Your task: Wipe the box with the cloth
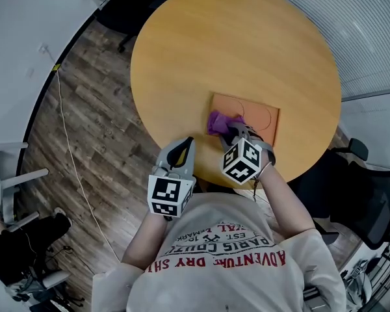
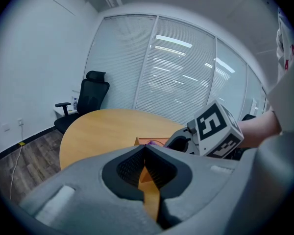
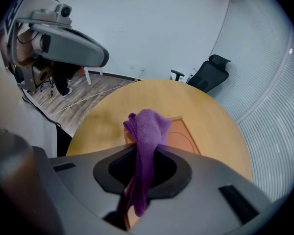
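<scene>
Nearest to me, the left gripper [image 1: 186,143] hangs at the edge of the worktop [image 1: 221,38], at about 7 o'clock on its round top. In the left gripper view its fingers [image 2: 130,168] are pressed together with nothing between them, so it takes no part in the work now. Just at its 3 o'clock is the right gripper [image 1: 233,131]. The right gripper view shows its fingers [image 3: 118,169] clamped on the purple cloth [image 3: 148,126], which stands up in a bunch above the tips and hangs one tail below them.

In the head view this bunch lies at the 8 o'clock corner of the box [image 1: 257,112], a flat orange box lying on the worktop near its 5 o'clock edge. I judge that the cloth touches the top of the box there, but I cannot be fully sure of the contact.

So the cloth is in the grip, and the wiping is only at the near corner. The top of the box from its centre to the 1 o'clock corner is uncovered, and no mark tells me which part is wiped. I judge that most strokes are left: across the top toward 1 o'clock, then perhaps the sides. Beyond the worktop a black office chair [image 3: 209,72] stands by the blinds
</scene>
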Tool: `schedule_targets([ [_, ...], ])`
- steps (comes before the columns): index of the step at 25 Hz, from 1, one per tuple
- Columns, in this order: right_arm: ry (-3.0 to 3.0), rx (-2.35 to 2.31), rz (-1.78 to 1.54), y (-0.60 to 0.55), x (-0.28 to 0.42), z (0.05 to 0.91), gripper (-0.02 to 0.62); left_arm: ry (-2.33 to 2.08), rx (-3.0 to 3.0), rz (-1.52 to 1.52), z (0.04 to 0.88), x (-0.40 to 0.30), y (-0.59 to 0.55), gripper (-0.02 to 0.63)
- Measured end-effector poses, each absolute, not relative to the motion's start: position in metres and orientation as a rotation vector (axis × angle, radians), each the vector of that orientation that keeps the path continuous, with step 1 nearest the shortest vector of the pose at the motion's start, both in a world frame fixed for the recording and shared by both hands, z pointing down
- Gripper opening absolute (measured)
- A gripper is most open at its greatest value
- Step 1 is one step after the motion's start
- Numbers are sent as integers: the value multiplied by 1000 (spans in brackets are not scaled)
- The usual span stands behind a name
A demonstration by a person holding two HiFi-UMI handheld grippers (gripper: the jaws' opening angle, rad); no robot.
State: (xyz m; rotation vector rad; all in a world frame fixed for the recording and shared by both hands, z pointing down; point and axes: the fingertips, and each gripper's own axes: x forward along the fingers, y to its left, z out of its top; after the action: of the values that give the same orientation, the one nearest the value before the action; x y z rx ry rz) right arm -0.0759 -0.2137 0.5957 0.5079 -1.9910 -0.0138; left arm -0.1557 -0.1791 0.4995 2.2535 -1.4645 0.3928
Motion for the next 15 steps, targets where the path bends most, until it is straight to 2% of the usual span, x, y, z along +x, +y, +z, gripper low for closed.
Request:
schedule_targets([
  [9, -2010, 481, 16, -176, -80, 599, 66, -1488, 2229, 408, 502, -166, -158, 9],
  [15, -2051, 429, 179, -144, -77, 605, 66, -1502, 2234, 408, 498, -163, -154, 9],
])
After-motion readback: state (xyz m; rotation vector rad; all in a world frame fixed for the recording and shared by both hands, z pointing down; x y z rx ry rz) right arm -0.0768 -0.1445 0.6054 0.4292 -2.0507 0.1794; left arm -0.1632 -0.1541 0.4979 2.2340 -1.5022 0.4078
